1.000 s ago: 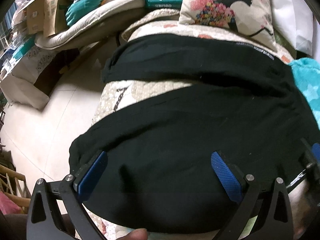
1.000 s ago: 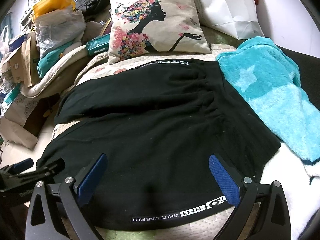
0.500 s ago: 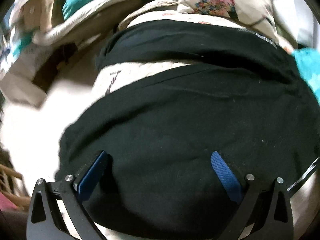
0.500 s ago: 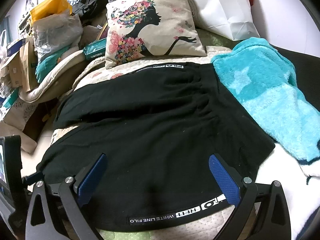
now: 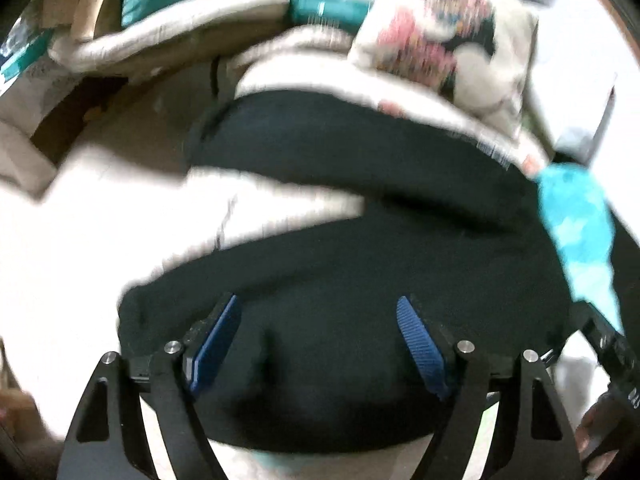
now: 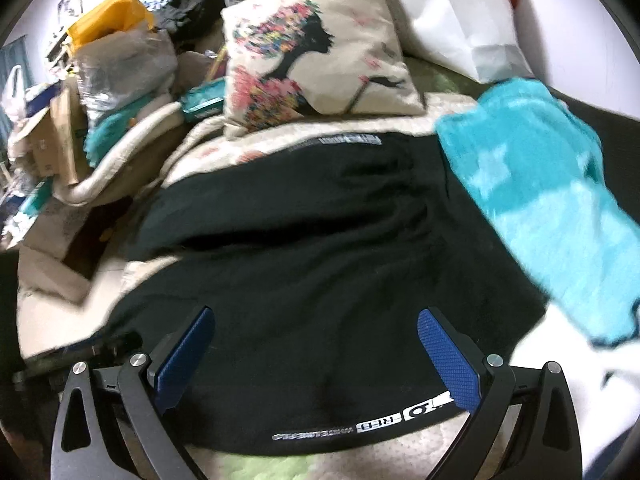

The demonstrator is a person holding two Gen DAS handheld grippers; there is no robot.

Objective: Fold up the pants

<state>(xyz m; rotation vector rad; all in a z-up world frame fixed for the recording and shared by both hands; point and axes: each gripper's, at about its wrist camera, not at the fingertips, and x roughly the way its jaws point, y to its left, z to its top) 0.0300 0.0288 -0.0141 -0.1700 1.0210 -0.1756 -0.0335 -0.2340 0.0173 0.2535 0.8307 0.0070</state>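
The black pants (image 6: 320, 248) lie spread on a quilted bed cover, legs to the left, white lettering along the near hem. They also show in the blurred left wrist view (image 5: 360, 264). My left gripper (image 5: 318, 320) is open over the near leg's end, its blue pads narrower apart than before, with a fabric ridge between them. My right gripper (image 6: 316, 332) is open and empty just above the near hem. The left gripper's black frame (image 6: 72, 356) shows at the right wrist view's lower left.
A printed cushion (image 6: 320, 52) and a white bag (image 6: 460, 12) sit behind the pants. A turquoise fleece blanket (image 6: 552, 216) lies at the right, touching them. Bags, boxes and bedding (image 6: 108, 80) pile up at the left, beyond the bed edge and the pale floor (image 5: 80, 232).
My left gripper has moved forward onto the near leg and its pads have come closer together. My right gripper has edged forward over the hem. Both views are now blurred by motion.
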